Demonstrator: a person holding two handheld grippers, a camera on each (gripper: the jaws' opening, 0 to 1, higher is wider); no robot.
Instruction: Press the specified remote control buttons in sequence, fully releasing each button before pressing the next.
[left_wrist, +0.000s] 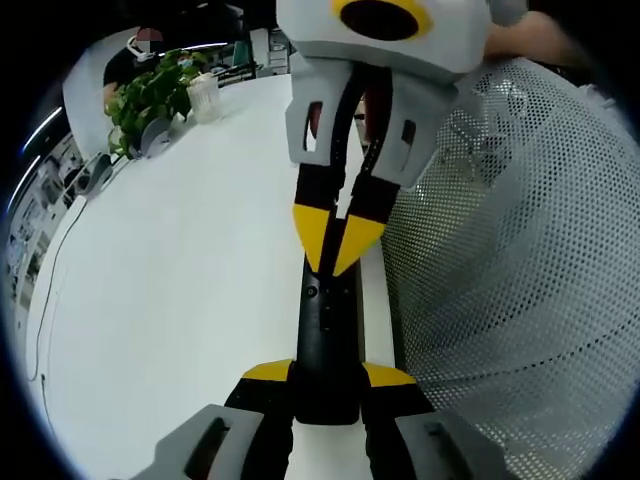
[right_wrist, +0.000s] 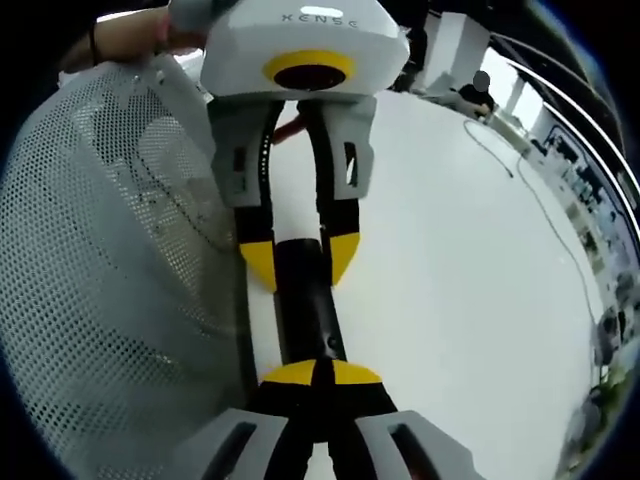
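A long black remote control (left_wrist: 328, 325) lies along the middle of the left gripper view, over a white table (left_wrist: 180, 300). My left gripper (left_wrist: 328, 376) is shut on its near end, one yellow-tipped finger on each side. My right gripper (left_wrist: 335, 250) comes down from the top of that view with its yellow tips shut together, resting on the remote's far part. In the right gripper view my right gripper (right_wrist: 320, 375) is shut, tips down on the remote (right_wrist: 308, 320). The left gripper (right_wrist: 300, 260) clamps the remote's other end there.
A white perforated mesh surface (left_wrist: 520, 270) rises right beside the remote, also on the left of the right gripper view as mesh (right_wrist: 110, 250). A potted plant (left_wrist: 150, 100) and a white cup (left_wrist: 204, 98) stand at the table's far end. A cable (right_wrist: 520, 180) lies across the table.
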